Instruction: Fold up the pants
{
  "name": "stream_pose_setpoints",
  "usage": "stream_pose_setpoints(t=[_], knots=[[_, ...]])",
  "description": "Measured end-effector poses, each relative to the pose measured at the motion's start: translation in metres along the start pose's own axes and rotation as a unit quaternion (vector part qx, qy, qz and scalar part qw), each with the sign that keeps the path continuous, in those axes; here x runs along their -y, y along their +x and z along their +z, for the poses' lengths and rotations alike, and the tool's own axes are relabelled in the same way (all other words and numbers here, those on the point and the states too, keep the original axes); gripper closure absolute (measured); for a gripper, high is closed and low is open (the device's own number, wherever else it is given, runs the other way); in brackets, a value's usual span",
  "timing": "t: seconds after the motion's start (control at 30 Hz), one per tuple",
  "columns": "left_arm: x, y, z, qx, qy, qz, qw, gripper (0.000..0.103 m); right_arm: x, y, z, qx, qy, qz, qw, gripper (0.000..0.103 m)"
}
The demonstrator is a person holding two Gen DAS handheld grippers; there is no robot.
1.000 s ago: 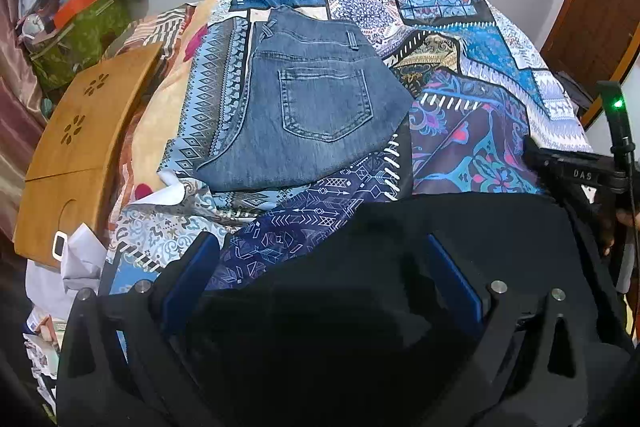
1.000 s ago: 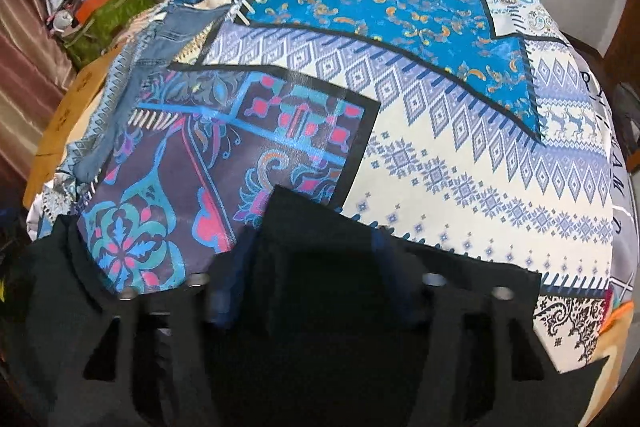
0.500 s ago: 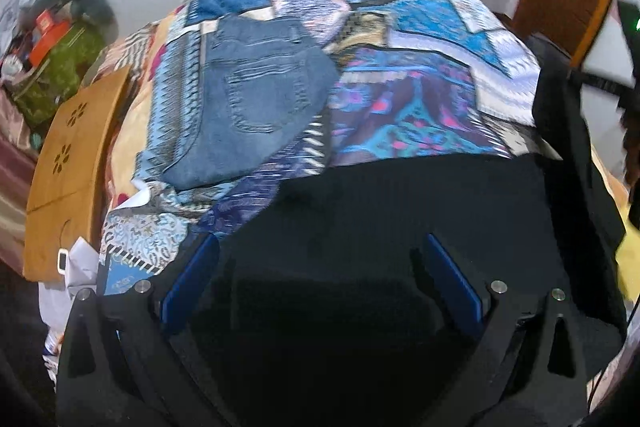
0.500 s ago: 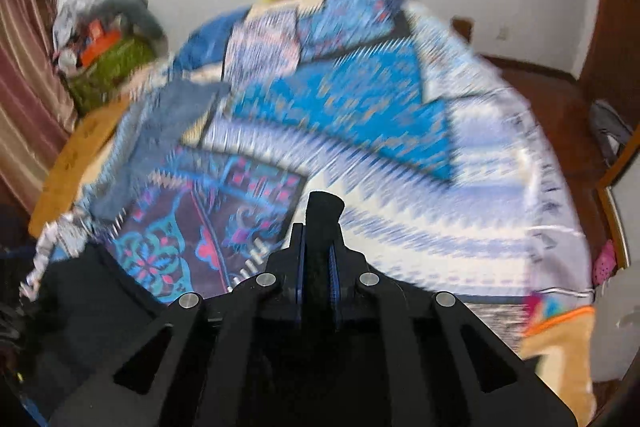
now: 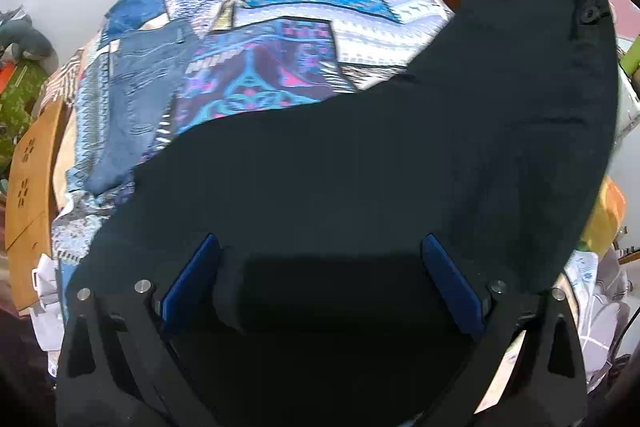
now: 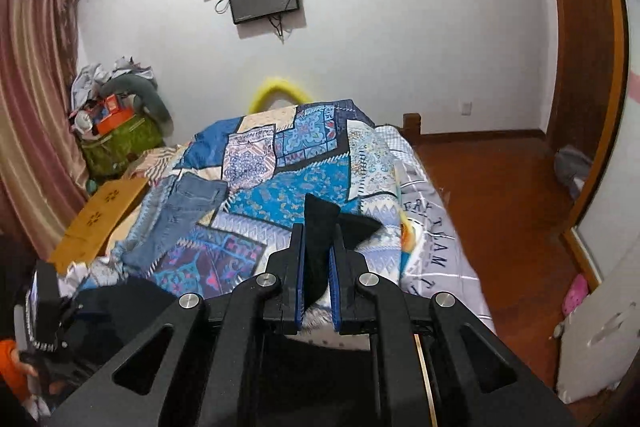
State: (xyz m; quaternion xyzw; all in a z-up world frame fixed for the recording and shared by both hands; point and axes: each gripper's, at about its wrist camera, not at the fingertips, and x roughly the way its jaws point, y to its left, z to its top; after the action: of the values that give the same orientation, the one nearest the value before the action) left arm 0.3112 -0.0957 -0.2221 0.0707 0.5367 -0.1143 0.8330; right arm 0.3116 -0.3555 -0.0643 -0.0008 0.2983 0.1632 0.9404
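Note:
Black pants (image 5: 400, 167) hang in the air above the patchwork bed (image 5: 304, 7), stretched from lower left up to a buttoned waistband at upper right. My left gripper (image 5: 320, 279) stands open, its blue pads (image 5: 192, 279) wide apart with black cloth lying between them. My right gripper (image 6: 318, 271) is shut on a fold of the black pants (image 6: 320, 227), lifted high over the bed (image 6: 304, 187). The rest of the pants (image 6: 120, 307) sags at the lower left of the right wrist view, by the left gripper.
Folded blue jeans (image 5: 140, 99) lie on the bed's left side, also in the right wrist view (image 6: 180, 219). A wooden board (image 6: 100, 223) leans beside the bed. A cluttered pile (image 6: 112, 123) stands by the curtain. Wood floor (image 6: 500, 195) lies to the right.
My right gripper closed on the black pants and rose high, tilting up to show the wall. The pants now stretch upward to the right. The left gripper stayed open.

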Motion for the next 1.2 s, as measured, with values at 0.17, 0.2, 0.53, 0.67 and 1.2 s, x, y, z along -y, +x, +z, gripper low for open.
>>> stream_pose_setpoints(t=[0.17, 0.2, 0.53, 0.67, 1.2], knots=[[0.027, 0.009, 0.000, -0.009, 0.021, 0.008, 0.9997, 0.001, 0.020, 0.016, -0.036, -0.052, 0.008, -0.020, 0.998, 0.094], [0.032, 0.011, -0.001, -0.012, 0.024, 0.008, 0.9996, 0.001, 0.028, 0.024, -0.050, -0.070, 0.021, -0.025, 0.997, 0.094], [0.042, 0.018, -0.006, -0.018, 0.021, 0.000, 0.9996, 0.001, 0.067, 0.045, -0.156, -0.180, 0.089, -0.043, 0.979, 0.093], [0.042, 0.017, -0.007, -0.014, 0.017, 0.000, 0.9998, 0.001, 0.064, 0.046, -0.174, -0.202, 0.093, -0.059, 0.973, 0.087], [-0.060, -0.077, -0.032, 0.092, -0.077, 0.025, 0.9925, 0.001, -0.026, -0.006, -0.097, -0.108, -0.027, -0.083, 0.990, 0.040]])
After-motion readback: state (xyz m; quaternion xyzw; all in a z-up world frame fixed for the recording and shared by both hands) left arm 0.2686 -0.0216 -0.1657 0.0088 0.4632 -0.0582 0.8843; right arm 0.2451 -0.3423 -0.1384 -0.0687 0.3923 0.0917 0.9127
